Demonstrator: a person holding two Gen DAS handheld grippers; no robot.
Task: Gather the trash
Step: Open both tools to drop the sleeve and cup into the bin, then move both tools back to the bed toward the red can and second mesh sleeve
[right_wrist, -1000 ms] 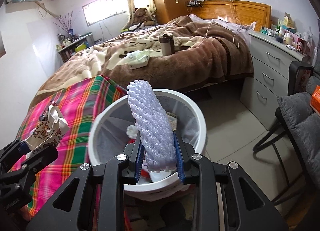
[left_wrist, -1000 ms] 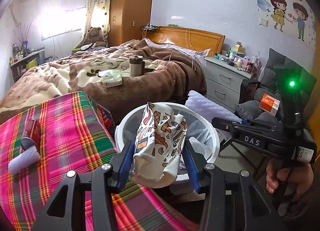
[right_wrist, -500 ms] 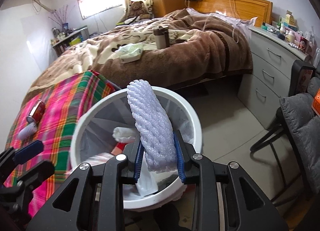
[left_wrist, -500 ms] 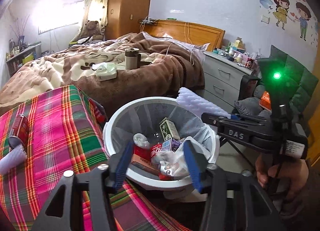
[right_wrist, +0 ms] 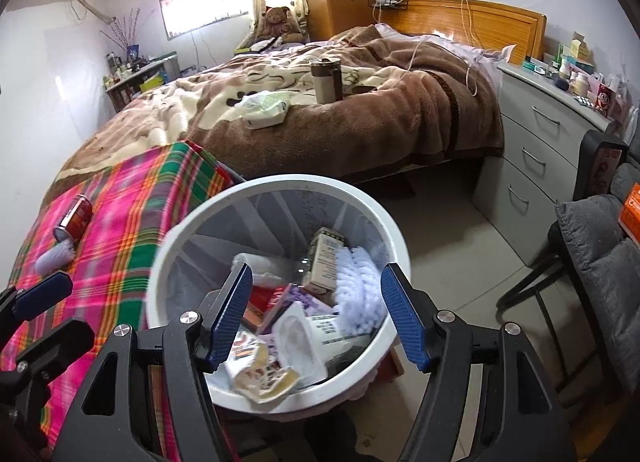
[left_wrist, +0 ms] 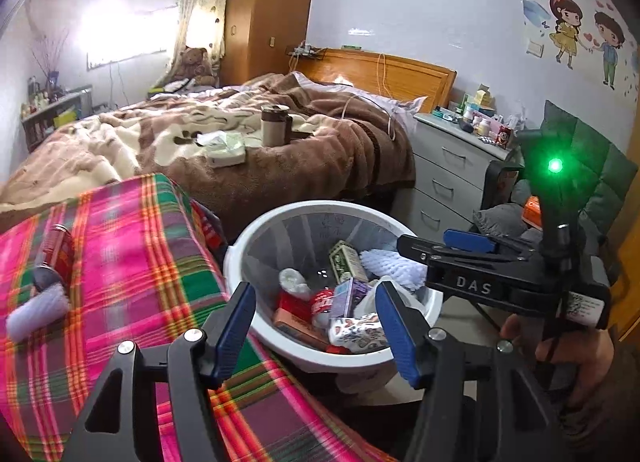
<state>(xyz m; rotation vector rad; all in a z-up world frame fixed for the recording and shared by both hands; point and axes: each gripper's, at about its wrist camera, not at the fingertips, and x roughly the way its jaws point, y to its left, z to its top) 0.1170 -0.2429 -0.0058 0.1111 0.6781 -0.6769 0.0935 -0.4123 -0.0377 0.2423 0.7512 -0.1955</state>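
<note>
A white trash bin [left_wrist: 304,208] [right_wrist: 280,182] stands beside the plaid-covered table [left_wrist: 132,262], holding boxes and wrappers. Both grippers hover over it. The jaws of my left gripper [left_wrist: 316,322] are opening with nothing between them; the printed wrapper [left_wrist: 356,332] [right_wrist: 260,378] lies in the bin below. My right gripper [right_wrist: 318,314] also has its jaws opening and empty, and the lilac foam sleeve [right_wrist: 358,286] [left_wrist: 394,264] rests inside the bin. On the plaid cloth lie a red can [left_wrist: 60,252] [right_wrist: 76,218] and a small foam piece [left_wrist: 38,312] [right_wrist: 54,258].
Behind the bin is a bed with a brown blanket [right_wrist: 400,102], bearing a flask [right_wrist: 326,80] and a tissue pack [right_wrist: 264,110]. A grey chest of drawers [right_wrist: 540,150] and a dark chair [right_wrist: 592,262] stand on the right. A hand [left_wrist: 576,346] holds the right gripper.
My left gripper let go of the printed wrapper, which dropped into the bin. My right gripper then opened and the foam sleeve fell in too. Both hands stayed over the bin.
</note>
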